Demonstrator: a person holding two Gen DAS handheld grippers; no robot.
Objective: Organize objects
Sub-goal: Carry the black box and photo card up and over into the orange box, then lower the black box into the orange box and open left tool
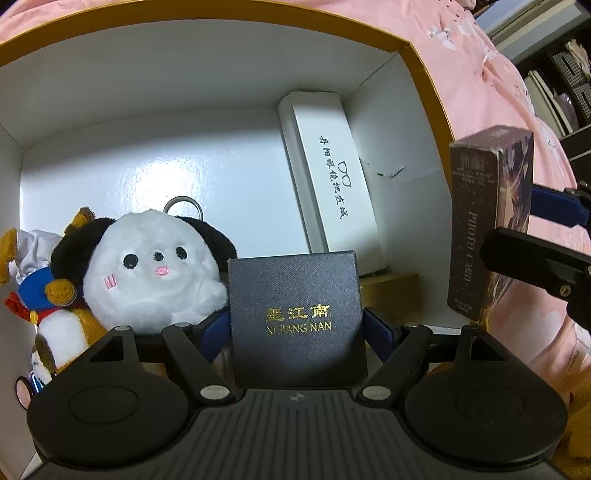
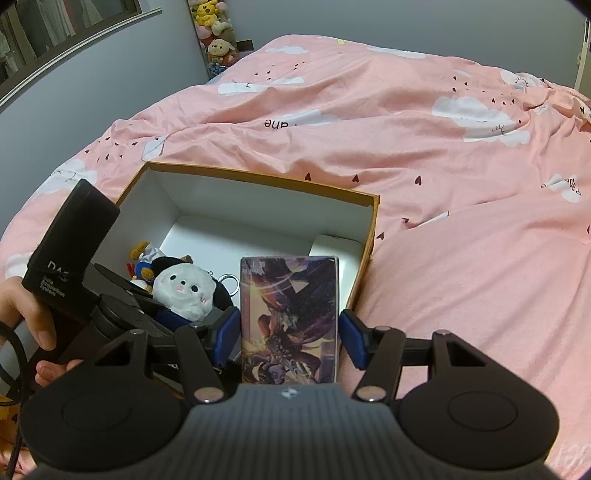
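My left gripper (image 1: pixel 295 325) is shut on a dark blue box with gold lettering (image 1: pixel 295 317) and holds it inside the open white cardboard box (image 1: pixel 380 59), near its front wall. My right gripper (image 2: pixel 289 332) is shut on a photo card box with purple artwork (image 2: pixel 290 317) and holds it over the cardboard box's right front rim (image 2: pixel 364 266); that card box also shows in the left wrist view (image 1: pixel 480 221). A white and black plush dog (image 1: pixel 155 273), a smaller plush keychain (image 1: pixel 44 295) and a white glasses case (image 1: pixel 325 177) lie in the box.
The cardboard box sits on a bed with a rumpled pink duvet (image 2: pixel 461 229). A hand (image 2: pixel 33 325) holds the left gripper's handle at the left. Plush toys (image 2: pixel 214 33) stand on a far shelf by the grey wall.
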